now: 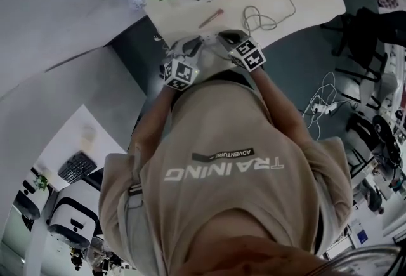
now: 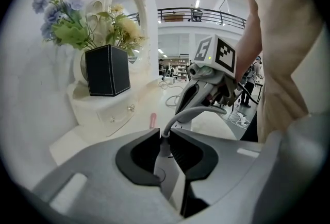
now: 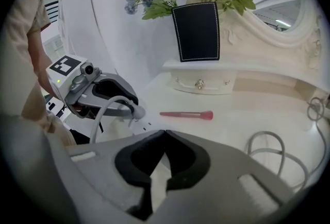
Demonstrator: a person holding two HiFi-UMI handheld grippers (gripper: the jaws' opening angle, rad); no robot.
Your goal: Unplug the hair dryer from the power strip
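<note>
My left gripper (image 2: 164,134) is shut on the grey plug (image 2: 163,147) of the hair dryer's cord. The grey cord (image 2: 192,111) arcs out of the jaws toward the right gripper (image 2: 192,98). In the right gripper view, the left gripper (image 3: 130,104) holds the plug (image 3: 138,112) just above the white power strip (image 3: 139,125), whose slots show beside it. My right gripper (image 3: 164,134) is shut on the strip's near end (image 3: 157,182). In the head view both grippers, left (image 1: 190,46) and right (image 1: 228,37), meet at the table's near edge.
A pink brush (image 3: 186,114) lies on the white dressing table (image 3: 258,115). A black vase (image 3: 197,31) of flowers stands on a small drawer shelf before an oval mirror (image 3: 278,9). A looped cord (image 1: 257,18) lies to the right. A power strip with cables (image 1: 320,105) lies on the floor.
</note>
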